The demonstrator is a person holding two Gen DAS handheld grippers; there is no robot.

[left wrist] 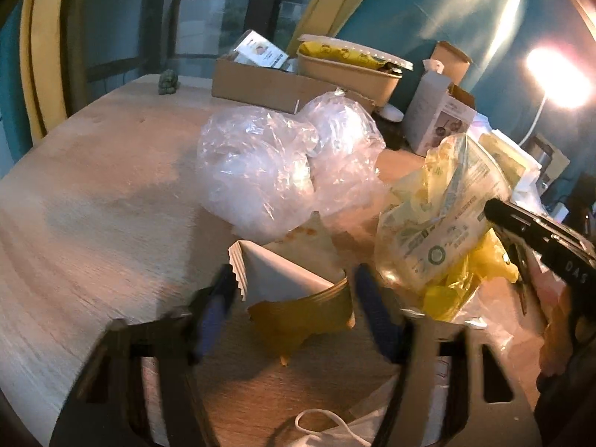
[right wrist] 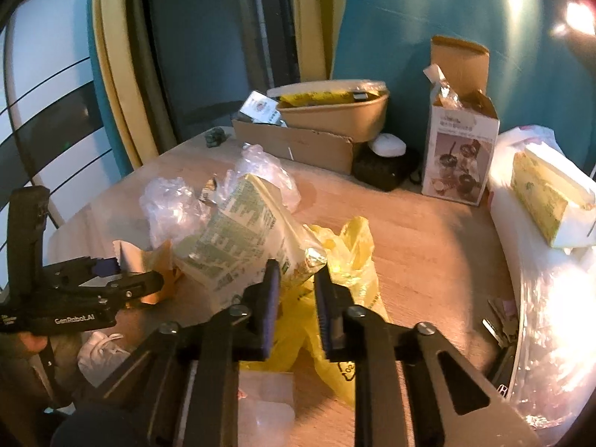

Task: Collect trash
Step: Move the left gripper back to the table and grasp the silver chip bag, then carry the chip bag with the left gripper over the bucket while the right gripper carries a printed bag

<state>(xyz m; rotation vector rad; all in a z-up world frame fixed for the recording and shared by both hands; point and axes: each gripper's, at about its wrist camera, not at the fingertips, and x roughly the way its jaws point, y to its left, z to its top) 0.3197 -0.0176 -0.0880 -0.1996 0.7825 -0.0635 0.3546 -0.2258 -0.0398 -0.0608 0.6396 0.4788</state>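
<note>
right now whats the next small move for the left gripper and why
Probably close the left gripper on the yellow paper cup. Its fingers are open on either side of the cup, which has a white wrapper stuffed in it. The right gripper looks occupied, its fingers around the printed plastic package.
</note>
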